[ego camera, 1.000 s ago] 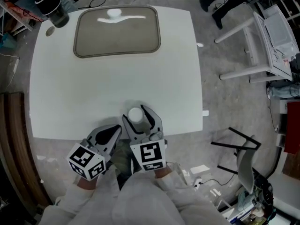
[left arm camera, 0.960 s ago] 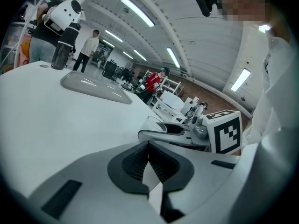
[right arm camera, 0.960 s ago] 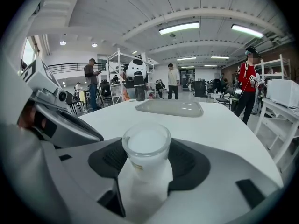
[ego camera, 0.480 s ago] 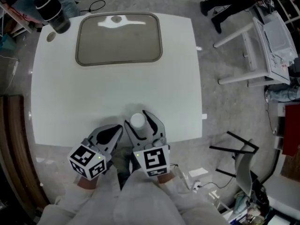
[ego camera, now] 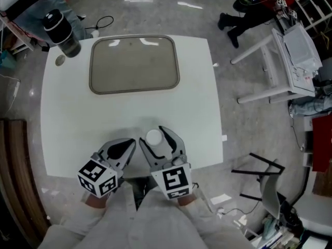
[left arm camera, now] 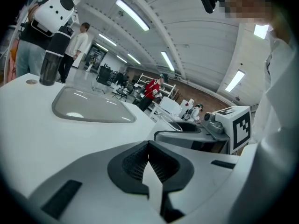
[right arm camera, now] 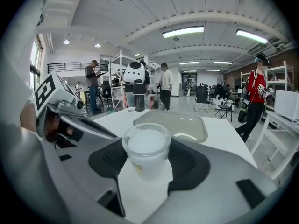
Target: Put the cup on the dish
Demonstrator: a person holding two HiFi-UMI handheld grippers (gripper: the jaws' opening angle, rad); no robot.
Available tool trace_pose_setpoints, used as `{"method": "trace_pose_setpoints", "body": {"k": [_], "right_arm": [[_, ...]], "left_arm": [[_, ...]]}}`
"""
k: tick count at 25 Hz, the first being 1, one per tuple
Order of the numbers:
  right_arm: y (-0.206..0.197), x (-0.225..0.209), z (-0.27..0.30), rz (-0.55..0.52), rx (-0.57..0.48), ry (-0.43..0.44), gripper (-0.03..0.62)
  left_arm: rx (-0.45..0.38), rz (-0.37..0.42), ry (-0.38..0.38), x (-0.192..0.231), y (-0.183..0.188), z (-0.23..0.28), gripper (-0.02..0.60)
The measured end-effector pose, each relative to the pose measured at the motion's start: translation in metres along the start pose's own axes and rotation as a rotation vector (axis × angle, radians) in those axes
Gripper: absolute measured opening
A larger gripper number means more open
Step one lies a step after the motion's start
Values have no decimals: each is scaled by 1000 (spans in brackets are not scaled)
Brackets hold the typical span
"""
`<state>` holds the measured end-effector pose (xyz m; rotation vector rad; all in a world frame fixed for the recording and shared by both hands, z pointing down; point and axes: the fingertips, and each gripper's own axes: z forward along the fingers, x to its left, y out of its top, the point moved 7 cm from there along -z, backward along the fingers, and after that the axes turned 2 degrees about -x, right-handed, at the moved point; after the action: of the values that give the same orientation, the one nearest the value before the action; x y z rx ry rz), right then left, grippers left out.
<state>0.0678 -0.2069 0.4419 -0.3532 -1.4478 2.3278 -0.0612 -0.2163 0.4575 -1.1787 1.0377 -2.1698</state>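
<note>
Bright, even light pours down from ceiling strip lights (right arm camera: 183,31). The white table (ego camera: 78,128) glows, almost shadowless, with soft glare patches on the dish (ego camera: 135,64). Both gripper views bulge fisheye, corners going black, near foreground soft.

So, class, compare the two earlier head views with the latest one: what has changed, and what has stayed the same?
The right gripper, shut on the cup, has carried it a little forward over the table, closer to the dish. The left gripper has advanced alongside it. Nothing was taken or released. Unchanged: the right grip on the cup, the left jaws shut and empty, and the dish and dark bottle in their places.
</note>
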Motion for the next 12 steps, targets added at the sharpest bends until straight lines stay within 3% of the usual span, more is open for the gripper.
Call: {"method": "trace_pose_setpoints", "body": {"k": [12], "right_arm": [[34,-8,29,-11,-26,-6,273]], "left_arm": [[-64,54,21,28,39,0,-5]]}}
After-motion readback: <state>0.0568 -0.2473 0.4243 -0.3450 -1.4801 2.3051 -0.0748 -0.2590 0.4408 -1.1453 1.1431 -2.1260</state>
